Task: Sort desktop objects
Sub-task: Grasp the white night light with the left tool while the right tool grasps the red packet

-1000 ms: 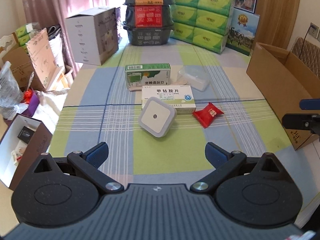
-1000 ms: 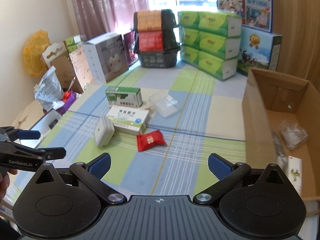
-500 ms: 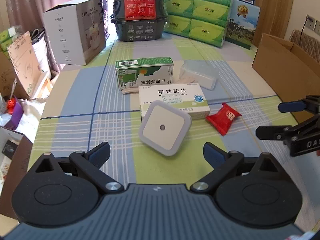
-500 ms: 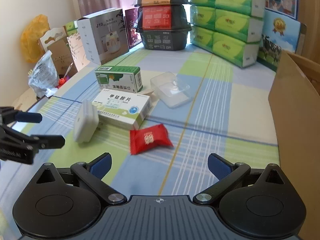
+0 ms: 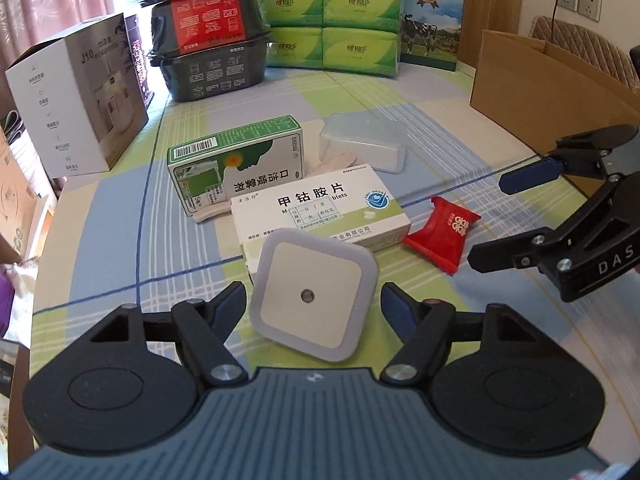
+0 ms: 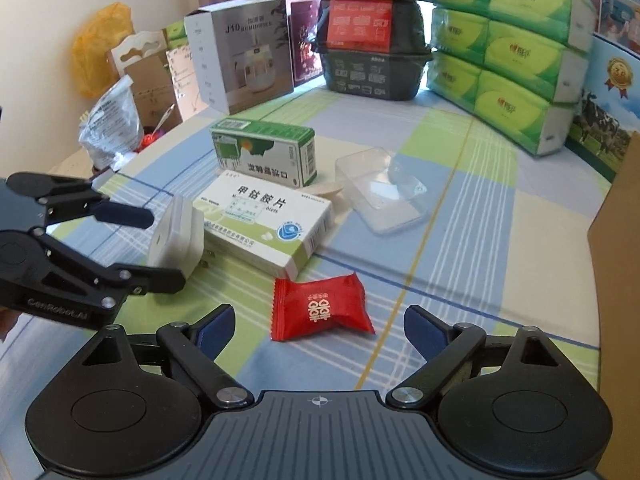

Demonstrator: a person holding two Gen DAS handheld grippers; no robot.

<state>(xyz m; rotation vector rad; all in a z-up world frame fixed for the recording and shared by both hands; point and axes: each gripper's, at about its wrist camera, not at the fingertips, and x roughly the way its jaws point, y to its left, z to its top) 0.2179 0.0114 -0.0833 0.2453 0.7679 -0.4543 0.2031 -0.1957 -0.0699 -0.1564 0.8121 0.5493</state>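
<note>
Checked cloth on the table (image 5: 120, 216) fills the left wrist view: the left gripper (image 5: 312, 304), fingers spread, brackets the white night light (image 5: 314, 294) leaning on the pill box (image 5: 320, 212), nothing lifted, sorting barely begun, and the cardboard box (image 5: 544, 80) far right is cut off. Over on the right wrist view, the right gripper (image 6: 320, 324) gapes over the red candy packet (image 6: 320, 306), while the carton's inside stays out of sight.

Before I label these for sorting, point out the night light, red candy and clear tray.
night light (image 5: 314, 294), left wrist view, front face.
red candy (image 6: 318, 308), right wrist view, wrapper middle.
clear tray (image 6: 382, 196), right wrist view, floor.
</note>
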